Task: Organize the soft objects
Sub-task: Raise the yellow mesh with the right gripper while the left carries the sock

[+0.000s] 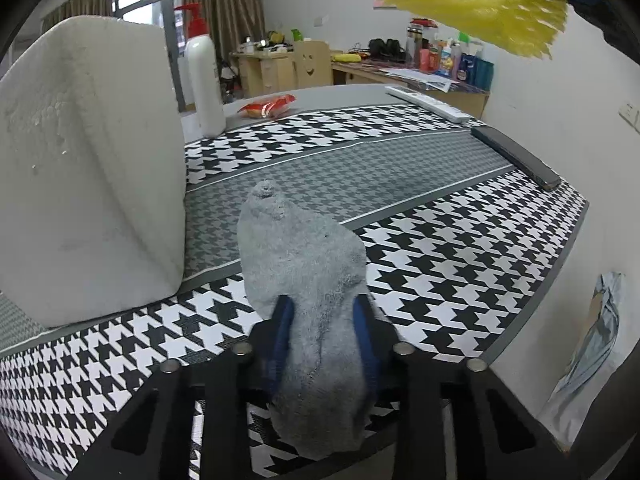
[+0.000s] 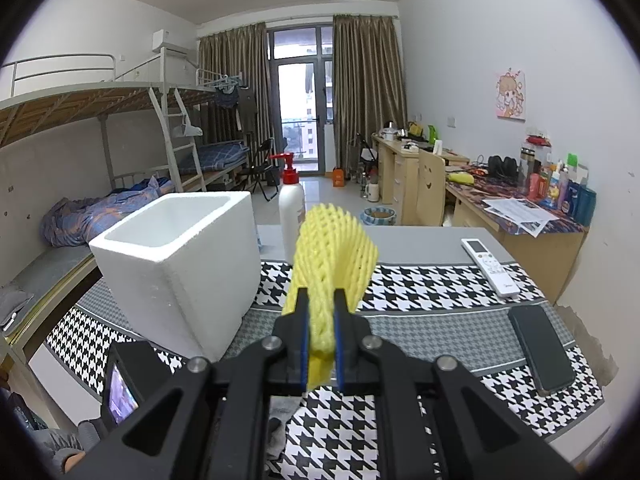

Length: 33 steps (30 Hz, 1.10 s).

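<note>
The left wrist view sits low over the table, so the white foam box (image 1: pixel 88 168) shows only its blank outer wall at the left, rising above the frame's middle. Just right of it lies the grey sock (image 1: pixel 304 280), its toe end pointing away across the houndstooth cloth (image 1: pixel 460 248) and its near end running back between the blue pads (image 1: pixel 282 320) of the left gripper (image 1: pixel 324 312). The pads touch the sock on both sides, so the tongs are clamped on it. The sock is fuzzy, crumpled and pilled, with two small knots near its far tip. Farther back stand a white pump bottle (image 1: pixel 205 80) with a red head and a red snack packet (image 1: pixel 267 106); at the right edge lie a white remote (image 1: pixel 430 104) and a dark phone (image 1: pixel 516 156). Only a blurred strip of the yellow foam net (image 1: pixel 460 0) crosses the top right corner.

The right wrist view looks from higher up and adds what the first cannot: the open, hollow top of the foam box (image 2: pixel 176 256) at the left, and the whole yellow foam net (image 2: pixel 332 264) at centre, held up off the table. The right gripper (image 2: pixel 322 312) is closed tight on the net's lower part, squeezing it thin between the blue pads, while the upper part fans out in a curled, diamond-mesh sleeve. The pump bottle (image 2: pixel 291 208) stands behind it, and the remote (image 2: pixel 490 266) and phone (image 2: pixel 540 348) lie to the right. The sock is almost wholly hidden here.
</note>
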### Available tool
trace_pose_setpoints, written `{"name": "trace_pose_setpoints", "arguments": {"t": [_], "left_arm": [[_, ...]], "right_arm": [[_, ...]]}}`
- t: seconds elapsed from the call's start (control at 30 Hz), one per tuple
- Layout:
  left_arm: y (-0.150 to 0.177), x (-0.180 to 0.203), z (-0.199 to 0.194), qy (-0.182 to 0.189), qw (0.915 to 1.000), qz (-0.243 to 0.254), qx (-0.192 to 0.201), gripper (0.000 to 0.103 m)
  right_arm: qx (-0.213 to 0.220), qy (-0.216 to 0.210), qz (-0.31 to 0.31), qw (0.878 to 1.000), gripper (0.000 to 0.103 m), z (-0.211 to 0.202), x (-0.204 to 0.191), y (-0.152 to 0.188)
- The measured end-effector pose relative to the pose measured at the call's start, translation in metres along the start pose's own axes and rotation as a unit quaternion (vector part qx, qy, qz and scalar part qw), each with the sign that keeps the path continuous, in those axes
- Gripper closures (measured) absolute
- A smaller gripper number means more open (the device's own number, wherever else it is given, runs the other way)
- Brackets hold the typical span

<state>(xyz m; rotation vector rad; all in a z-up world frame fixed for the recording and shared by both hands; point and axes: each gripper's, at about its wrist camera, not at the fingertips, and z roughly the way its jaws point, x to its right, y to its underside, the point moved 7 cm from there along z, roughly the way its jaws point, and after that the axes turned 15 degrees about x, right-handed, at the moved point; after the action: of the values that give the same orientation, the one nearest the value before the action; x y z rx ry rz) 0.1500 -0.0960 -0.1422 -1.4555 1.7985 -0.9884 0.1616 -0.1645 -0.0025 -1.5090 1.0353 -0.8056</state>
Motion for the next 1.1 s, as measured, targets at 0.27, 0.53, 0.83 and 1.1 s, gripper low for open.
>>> {"name": "trace_pose_setpoints", "arguments": {"t": [0.27, 0.53, 0.83, 1.1], "left_arm": [[-0.002, -0.001, -0.004, 0.032, 0.9994, -0.007, 0.007, 0.094], [-0.029, -0.017, -0.043, 0.015, 0.9972, -0.008, 0.072, 0.095], [-0.057, -0.032, -0.087, -0.004, 0.9909, -0.012, 0.134, 0.095], [-0.075, -0.045, -0.113, -0.016, 0.9852, -0.021, 0.169, 0.095]], "right_arm": [[0.004, -0.002, -0.004, 1.000, 0.091, -0.001, -0.004, -0.003], [0.010, -0.006, -0.006, 1.000, 0.090, -0.002, -0.009, -0.008], [0.012, -0.012, -0.011, 1.000, 0.090, -0.002, -0.018, -0.011], [0.016, -0.016, -0.013, 1.000, 0.090, -0.003, -0.022, -0.014]]}}
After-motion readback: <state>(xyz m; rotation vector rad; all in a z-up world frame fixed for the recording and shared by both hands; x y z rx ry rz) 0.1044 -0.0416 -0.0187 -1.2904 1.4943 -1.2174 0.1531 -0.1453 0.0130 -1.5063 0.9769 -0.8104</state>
